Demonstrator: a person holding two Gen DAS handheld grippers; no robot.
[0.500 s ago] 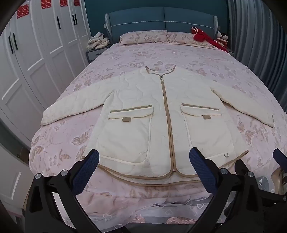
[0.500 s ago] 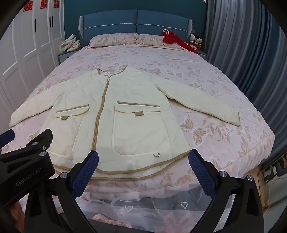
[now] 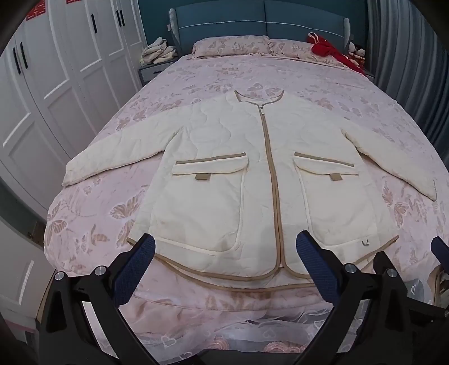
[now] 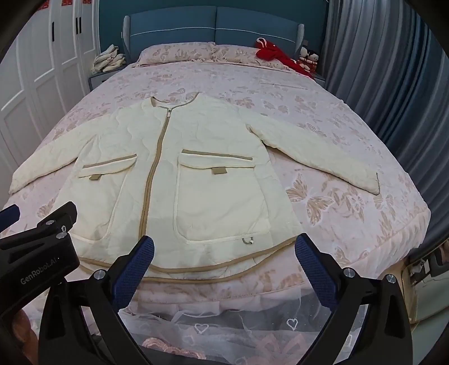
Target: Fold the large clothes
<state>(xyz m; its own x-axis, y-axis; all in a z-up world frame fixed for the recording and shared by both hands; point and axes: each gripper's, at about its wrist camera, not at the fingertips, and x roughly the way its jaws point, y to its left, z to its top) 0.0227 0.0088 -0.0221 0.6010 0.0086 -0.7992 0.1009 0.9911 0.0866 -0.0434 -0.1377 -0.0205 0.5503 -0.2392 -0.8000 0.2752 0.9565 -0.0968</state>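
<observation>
Cream jacket [image 3: 252,182] flat, unfolded; left gripper [image 3: 224,264], right gripper [image 4: 224,261] wide open, empty; next, grasping a sleeve.

Bedroom w/ big bed [image 3: 294,75] under pink floral quilt, blue padded headboard [image 3: 261,25] vs teal wall. White panelled wardrobe [image 3: 56,84] left of bed, nightstand [image 3: 153,70] w/ piled cloth beside headboard. Grey-blue curtains [image 4: 393,84] right of bed. Red fabric [image 4: 273,53] on pillows. Soft, even light.
</observation>
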